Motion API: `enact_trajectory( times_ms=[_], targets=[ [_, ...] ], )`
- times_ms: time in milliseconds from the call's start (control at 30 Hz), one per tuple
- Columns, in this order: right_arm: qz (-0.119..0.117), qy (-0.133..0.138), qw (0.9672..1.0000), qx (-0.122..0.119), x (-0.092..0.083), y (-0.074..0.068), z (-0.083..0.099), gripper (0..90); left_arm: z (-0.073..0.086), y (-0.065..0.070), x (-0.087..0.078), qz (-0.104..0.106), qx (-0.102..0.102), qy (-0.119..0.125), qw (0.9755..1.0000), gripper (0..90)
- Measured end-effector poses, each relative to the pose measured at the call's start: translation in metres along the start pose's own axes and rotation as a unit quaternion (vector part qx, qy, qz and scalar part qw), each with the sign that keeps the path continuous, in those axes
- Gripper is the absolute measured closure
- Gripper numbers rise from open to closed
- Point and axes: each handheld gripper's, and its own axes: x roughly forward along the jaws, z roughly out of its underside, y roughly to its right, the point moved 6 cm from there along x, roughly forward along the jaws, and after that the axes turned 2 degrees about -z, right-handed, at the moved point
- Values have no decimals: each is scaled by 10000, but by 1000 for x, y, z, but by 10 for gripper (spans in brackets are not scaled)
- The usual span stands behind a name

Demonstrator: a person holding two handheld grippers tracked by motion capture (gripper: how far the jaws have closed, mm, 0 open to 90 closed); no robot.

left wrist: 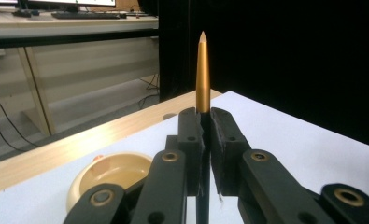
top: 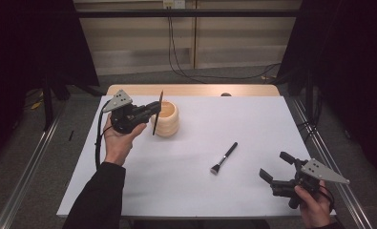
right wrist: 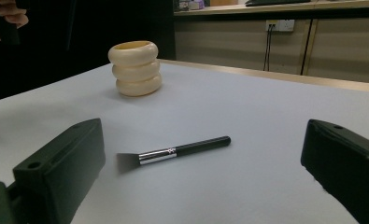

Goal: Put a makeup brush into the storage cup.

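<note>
White sheeting covered the table point(top: 200, 191), with a cream ribbed holder of three stacked rings point(top: 167, 119) as landmark. Left gripper point(top: 156, 114) hung just beside the holder's near rim, its jaws closed tight on a slender black pencil with a gold tapered tip point(left wrist: 202, 74) — held upright. Right gripper point(top: 275, 167) rested well apart from the holder, jaws spread wide and empty — a black-handled flat makeup brush with a silver ferrule point(right wrist: 173, 152) lay between it and the holder.
</note>
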Motion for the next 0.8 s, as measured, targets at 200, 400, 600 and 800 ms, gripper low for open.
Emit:
enact_trajectory(
  times_ms=[200, 400, 600, 800],
  targets=[
    [19, 15, 10000, 10, 0, 1, 0, 0, -7, -3, 8, 9, 22, -29, 10000, 838],
    [6, -4, 10000, -7, -1, 1, 0, 0, -15, -8, 15, -118, -32, -50, 9999, 838],
    [12, -10, 10000, -29, -1, 1, 0, 0, -18, -13, 23, -174, -64, -60, 9998, 838],
    [-4, -17, 10000, -36, 0, 0, 0, 0, -21, -19, 30, -243, -67, -92, 9996, 838]
  ],
)
